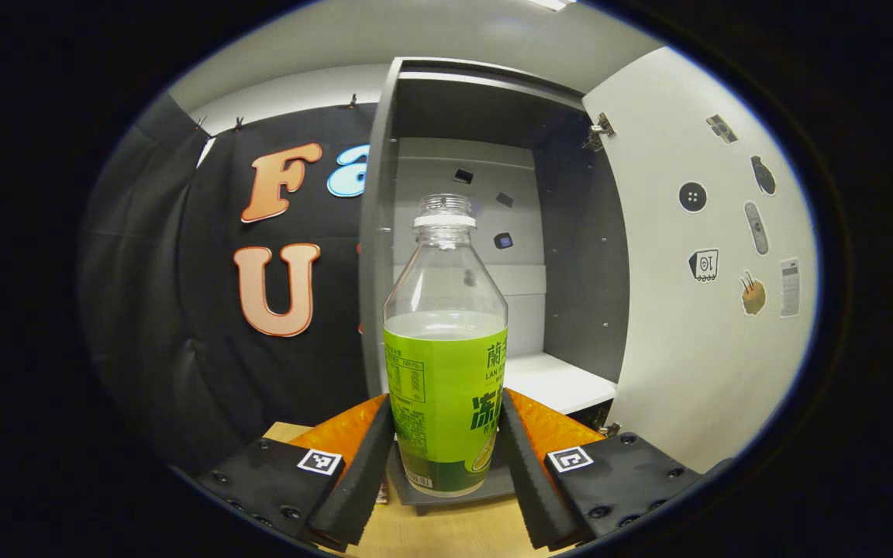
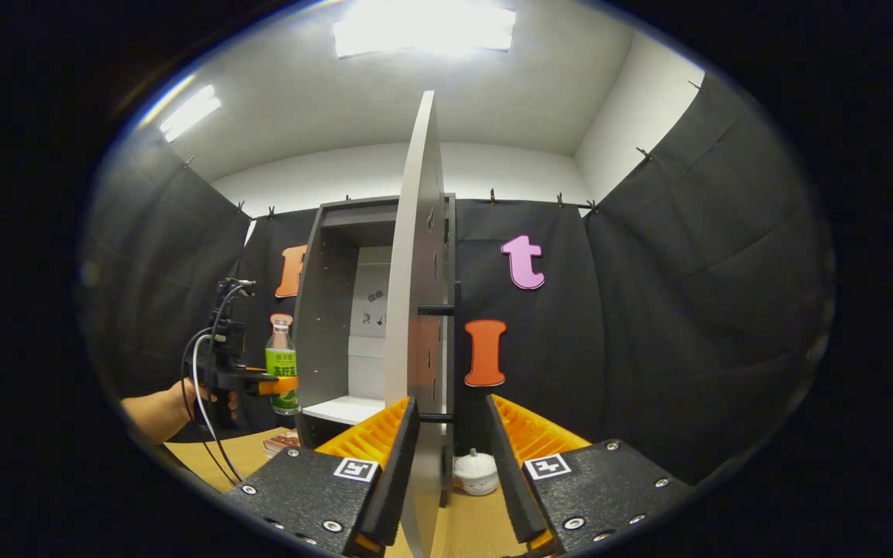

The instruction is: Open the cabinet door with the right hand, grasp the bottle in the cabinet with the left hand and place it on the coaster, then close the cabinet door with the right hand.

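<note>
A clear bottle (image 1: pixel 445 341) wears a green label; the cabinet (image 1: pixel 578 256) is dark grey, its door (image 1: pixel 694 325) white with stickers.

In the left gripper view, the centre of the frame is blocked by the bottle (image 1: pixel 445 341), which is pressed on both sides by the left gripper (image 1: pixel 446 457). Behind it, the cabinet (image 1: pixel 493 101) is seen with open room over its white shelf (image 1: pixel 555 381); the right of the frame is walled off by the swung-out cabinet door (image 1: pixel 710 310). In the right gripper view, the door's edge (image 2: pixel 419 310) is set between the spread fingers of the right gripper (image 2: pixel 453 465), with a gap at its right. A small white jar (image 2: pixel 476 471) is seen low on the wooden table (image 2: pixel 485 527), beyond the door.
</note>
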A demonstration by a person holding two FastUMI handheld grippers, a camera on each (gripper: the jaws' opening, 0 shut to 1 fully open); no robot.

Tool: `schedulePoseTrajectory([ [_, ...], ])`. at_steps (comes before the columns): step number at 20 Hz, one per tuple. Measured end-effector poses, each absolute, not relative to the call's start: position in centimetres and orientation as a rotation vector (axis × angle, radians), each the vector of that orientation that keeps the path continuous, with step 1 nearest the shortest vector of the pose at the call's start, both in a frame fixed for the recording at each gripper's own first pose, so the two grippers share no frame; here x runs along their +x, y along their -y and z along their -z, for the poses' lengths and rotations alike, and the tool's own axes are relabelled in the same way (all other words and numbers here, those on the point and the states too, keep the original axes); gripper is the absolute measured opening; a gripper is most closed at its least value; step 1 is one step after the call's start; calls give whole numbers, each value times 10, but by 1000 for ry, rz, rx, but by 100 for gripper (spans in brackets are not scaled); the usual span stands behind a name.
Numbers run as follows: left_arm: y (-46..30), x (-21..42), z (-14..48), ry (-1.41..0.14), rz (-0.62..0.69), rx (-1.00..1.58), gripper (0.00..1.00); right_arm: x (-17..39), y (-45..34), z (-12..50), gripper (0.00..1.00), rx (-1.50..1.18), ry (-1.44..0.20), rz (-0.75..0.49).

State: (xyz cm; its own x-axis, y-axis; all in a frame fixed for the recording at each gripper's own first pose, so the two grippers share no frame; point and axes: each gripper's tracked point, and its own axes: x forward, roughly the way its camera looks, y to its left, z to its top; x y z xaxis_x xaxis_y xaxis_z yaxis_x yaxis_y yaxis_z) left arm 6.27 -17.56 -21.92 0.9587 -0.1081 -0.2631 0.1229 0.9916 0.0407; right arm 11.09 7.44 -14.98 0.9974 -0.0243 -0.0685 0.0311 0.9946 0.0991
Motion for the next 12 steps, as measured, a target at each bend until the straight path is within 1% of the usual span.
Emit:
schedulePoseTrajectory([
  [3,145,43,218,-266,86,57,81,108,-75,147,59,88,-59,29],
  [4,135,35,218,-265,74,53,81,108,-77,145,57,88,-53,21],
  [6,116,22,220,-269,52,44,81,109,-75,144,70,78,-42,23],
  [7,107,17,222,-271,41,42,81,111,-74,142,66,71,-37,28],
  [11,79,-3,242,-294,4,39,82,115,-75,144,72,59,-32,28],
  [12,73,-8,247,-298,-4,44,80,115,-75,145,74,59,-33,29],
])
